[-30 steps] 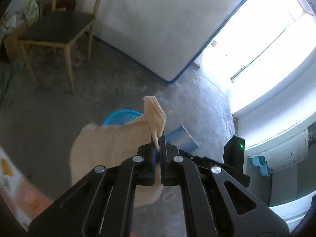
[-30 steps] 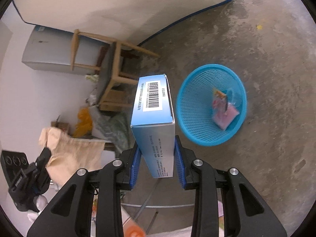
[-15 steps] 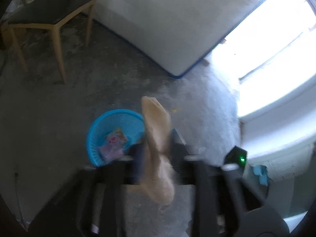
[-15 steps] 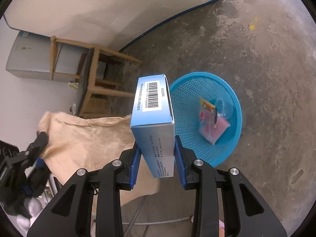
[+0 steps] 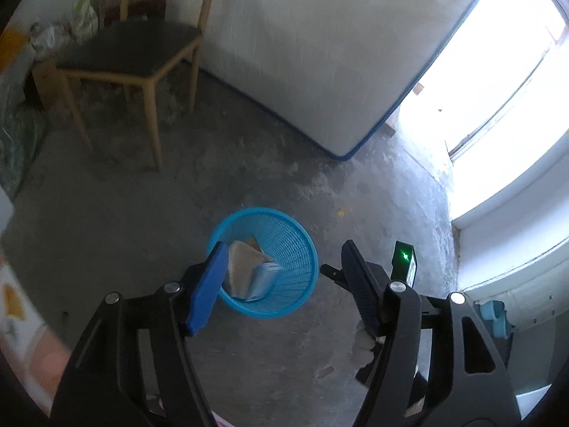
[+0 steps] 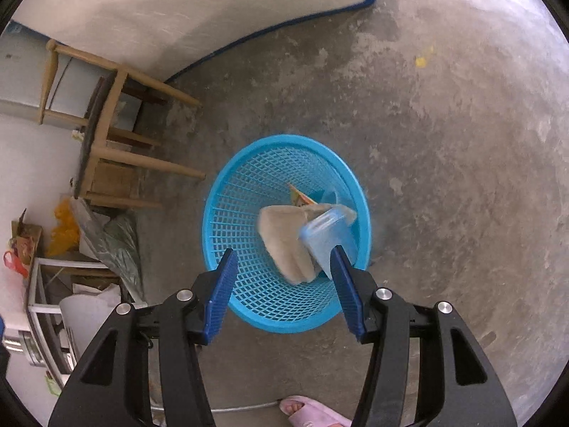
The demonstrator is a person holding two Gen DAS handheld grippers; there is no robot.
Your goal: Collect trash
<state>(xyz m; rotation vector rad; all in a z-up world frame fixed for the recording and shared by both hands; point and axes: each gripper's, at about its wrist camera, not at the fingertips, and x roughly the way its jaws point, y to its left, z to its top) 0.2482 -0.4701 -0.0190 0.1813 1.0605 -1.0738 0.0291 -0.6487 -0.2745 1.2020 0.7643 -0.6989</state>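
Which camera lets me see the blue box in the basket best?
The right wrist view. It looks almost straight down into the blue basket, so the blue box shows large beside the tan bag. The left wrist view shows the box small and blurry, partly behind the bag, near a gripper finger.

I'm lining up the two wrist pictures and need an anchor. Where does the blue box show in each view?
Left wrist: the blue box sits low in the middle, inside the blue basket, beside the tan paper bag.
Right wrist: the box is right of centre, in the basket.
Shared landmark: the wooden chair.
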